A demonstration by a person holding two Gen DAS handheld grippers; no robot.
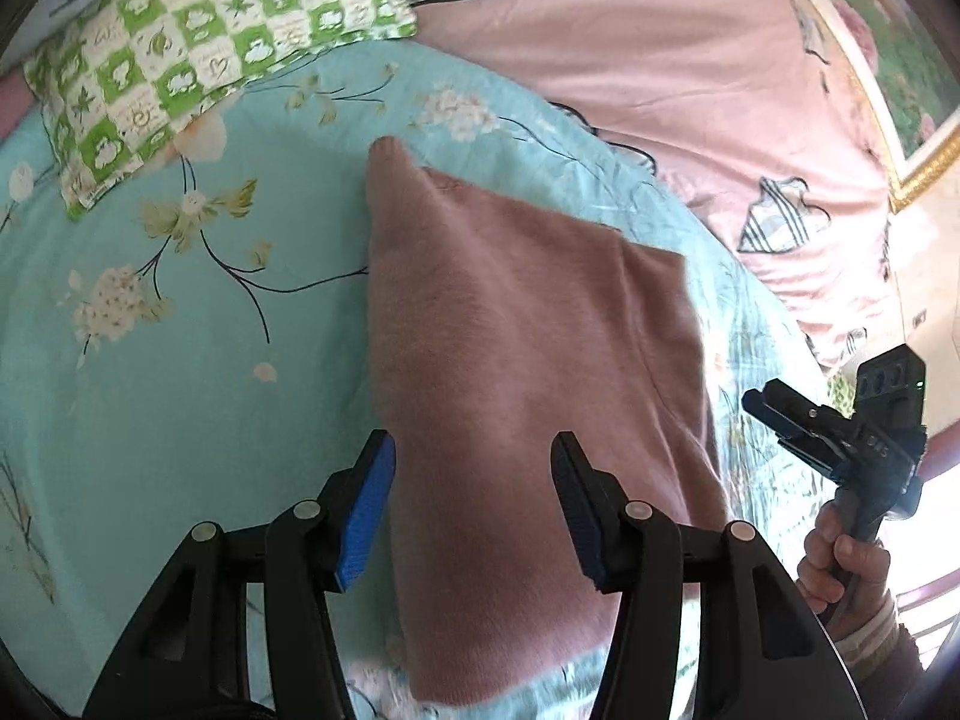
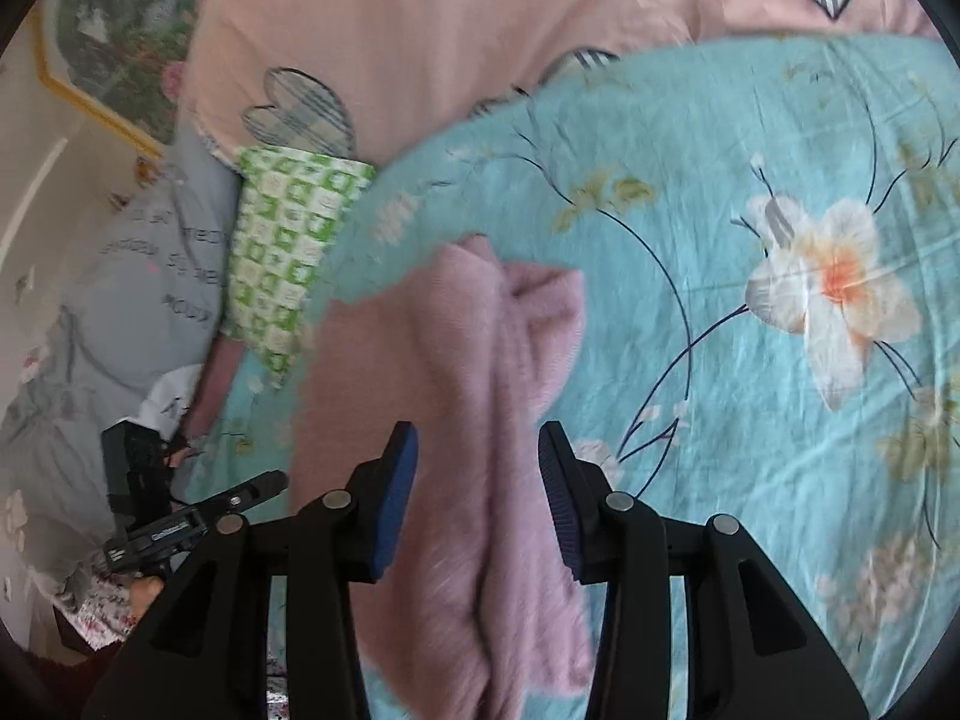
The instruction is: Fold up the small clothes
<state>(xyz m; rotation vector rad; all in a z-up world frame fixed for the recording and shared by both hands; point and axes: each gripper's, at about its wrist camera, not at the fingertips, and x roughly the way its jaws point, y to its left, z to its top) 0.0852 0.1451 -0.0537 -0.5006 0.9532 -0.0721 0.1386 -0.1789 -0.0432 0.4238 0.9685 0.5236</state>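
A fuzzy pink garment (image 1: 510,360) lies folded into a long strip on the turquoise floral sheet (image 1: 180,390). My left gripper (image 1: 474,441) hovers over its near end, open, blue pads apart and not pressing the cloth. In the right wrist view the same garment (image 2: 456,360) shows bunched folds at its far end. There my right gripper (image 2: 478,432) stands open above it, with cloth showing between the pads but not pinched. Each gripper also appears in the other's view: the right gripper (image 1: 765,405) in a hand (image 1: 840,558), the left gripper (image 2: 264,483) at the lower left.
A green checked pillow (image 1: 198,60) (image 2: 288,252) lies at the sheet's far edge. A pink quilt with plaid hearts (image 1: 660,60) (image 2: 420,30) covers the bed beyond. A grey printed pillow (image 2: 150,276) and a gold-framed floral picture (image 1: 918,90) are at the sides.
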